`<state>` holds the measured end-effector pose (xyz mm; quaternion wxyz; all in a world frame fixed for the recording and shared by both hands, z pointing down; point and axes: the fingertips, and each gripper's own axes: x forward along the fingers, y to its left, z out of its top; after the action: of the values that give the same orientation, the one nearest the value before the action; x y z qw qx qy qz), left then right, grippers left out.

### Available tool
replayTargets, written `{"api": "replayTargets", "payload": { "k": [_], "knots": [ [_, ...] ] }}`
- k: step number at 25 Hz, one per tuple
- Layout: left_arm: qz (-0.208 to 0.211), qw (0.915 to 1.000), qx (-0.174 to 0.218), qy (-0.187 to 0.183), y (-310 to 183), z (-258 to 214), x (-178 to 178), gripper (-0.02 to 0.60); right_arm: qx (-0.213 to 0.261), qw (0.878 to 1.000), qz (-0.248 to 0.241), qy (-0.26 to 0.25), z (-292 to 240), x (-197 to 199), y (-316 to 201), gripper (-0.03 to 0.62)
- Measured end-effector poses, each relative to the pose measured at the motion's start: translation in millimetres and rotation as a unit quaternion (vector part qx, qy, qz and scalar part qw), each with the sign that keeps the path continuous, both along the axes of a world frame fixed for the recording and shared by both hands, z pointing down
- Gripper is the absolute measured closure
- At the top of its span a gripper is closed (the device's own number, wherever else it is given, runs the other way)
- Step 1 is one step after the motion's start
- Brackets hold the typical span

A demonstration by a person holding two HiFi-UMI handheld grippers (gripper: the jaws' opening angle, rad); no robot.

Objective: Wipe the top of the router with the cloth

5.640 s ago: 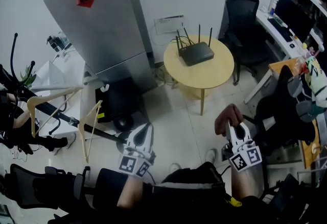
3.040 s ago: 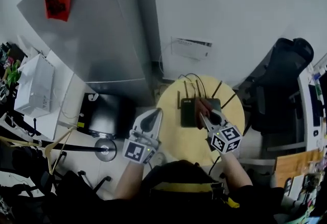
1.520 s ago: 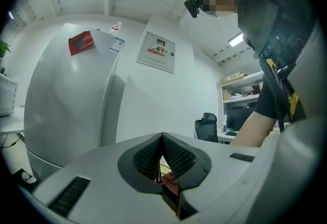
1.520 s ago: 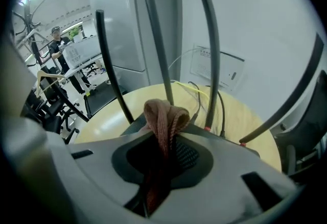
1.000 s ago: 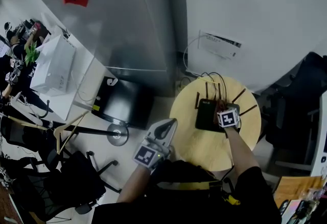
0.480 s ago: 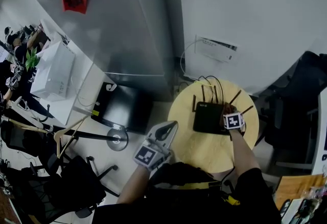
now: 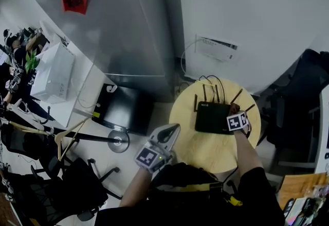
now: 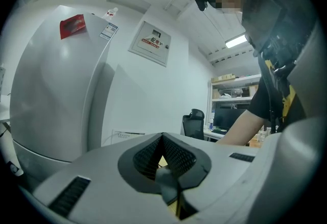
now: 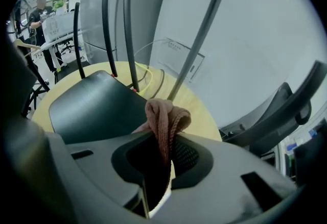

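Observation:
The black router (image 7: 211, 117) with upright antennas (image 7: 204, 93) lies on the round yellow table (image 7: 205, 150). My right gripper (image 7: 240, 114) rests at the router's right end, under its marker cube, shut on a brownish-pink cloth (image 9: 164, 118). In the right gripper view the cloth bunches up between the jaws of that gripper (image 9: 166, 139), just over the right edge of the router's dark top (image 9: 94, 105). My left gripper (image 7: 163, 136) hangs off the table's left side, held up in the air. Its jaws (image 8: 164, 139) are shut with nothing in them.
A tall grey fridge (image 7: 115, 24) stands left of the table, with a black box (image 7: 122, 109) on the floor by it. A dark office chair (image 7: 303, 96) is close on the right. White wall and a cable panel (image 7: 216, 47) lie behind. A clothes rack (image 7: 61, 135) is at far left.
My right gripper has slid the cloth rightward over the router's top, from its middle to its right end. The left gripper has stayed where it was.

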<state>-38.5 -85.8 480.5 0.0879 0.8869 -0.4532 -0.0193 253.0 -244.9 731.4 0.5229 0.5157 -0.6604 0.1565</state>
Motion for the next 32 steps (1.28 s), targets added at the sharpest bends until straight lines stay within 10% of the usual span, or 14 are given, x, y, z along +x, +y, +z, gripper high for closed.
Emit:
{"api": "replayTargets", "payload": {
  "k": [13, 18, 24, 32],
  "knots": [
    [-0.003, 1.0, 0.008, 0.001, 11.9, -4.1, -18.7, 0.588, 0.062, 0.997, 0.01, 0.045, -25.8, 7.2, 3.6, 0.531],
    [-0.008, 0.9996, 0.015, 0.022, 8.0, -8.2, -20.1, 0.588, 0.095, 0.99, 0.022, -0.102, -34.1, -9.4, 6.3, 0.531],
    [-0.018, 0.9986, 0.05, 0.004, 0.4, -12.9, -26.6, 0.588, 0.101, 0.937, -0.025, -0.335, -73.9, -74.3, 34.1, 0.531],
    [-0.013, 0.9983, 0.054, 0.021, -10.1, -20.2, -31.2, 0.588, 0.042, 0.899, -0.096, -0.425, -85.3, -177.1, 58.5, 0.531]
  ]
}}
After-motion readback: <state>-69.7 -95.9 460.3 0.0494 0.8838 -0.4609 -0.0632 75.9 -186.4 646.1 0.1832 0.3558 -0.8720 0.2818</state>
